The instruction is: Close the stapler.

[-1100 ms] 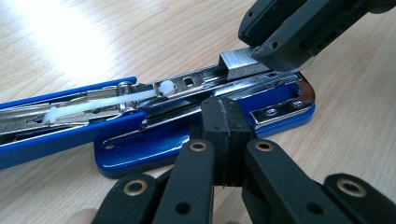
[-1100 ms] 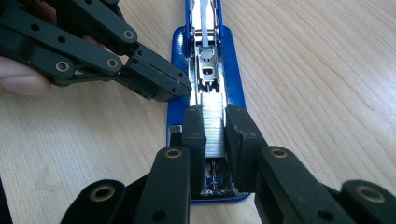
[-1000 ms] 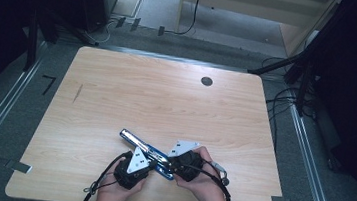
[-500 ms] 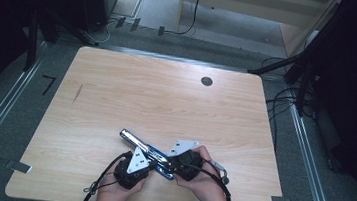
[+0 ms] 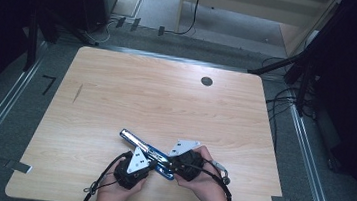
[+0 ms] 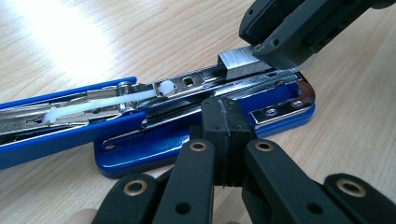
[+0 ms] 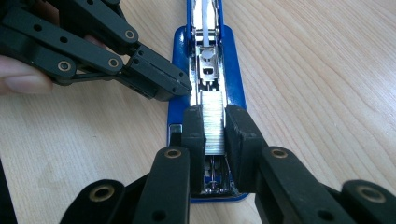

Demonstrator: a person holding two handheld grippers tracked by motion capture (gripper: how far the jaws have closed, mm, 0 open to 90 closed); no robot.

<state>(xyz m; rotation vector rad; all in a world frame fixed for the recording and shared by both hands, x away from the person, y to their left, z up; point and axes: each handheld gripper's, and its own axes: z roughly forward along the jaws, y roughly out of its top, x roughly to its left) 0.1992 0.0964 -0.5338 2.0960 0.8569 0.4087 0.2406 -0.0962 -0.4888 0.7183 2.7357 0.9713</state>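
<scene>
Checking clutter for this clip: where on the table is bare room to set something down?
The table is bare from the far edge and dark grommet down to the stapler, plus both side margins. It is crowded near the front, around the stapler and both grippers.

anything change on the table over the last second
Nothing visibly changed: the right gripper stays shut on the strip of silver staples over the opened blue metal stapler, and the shut left gripper stays at the stapler's side.
</scene>
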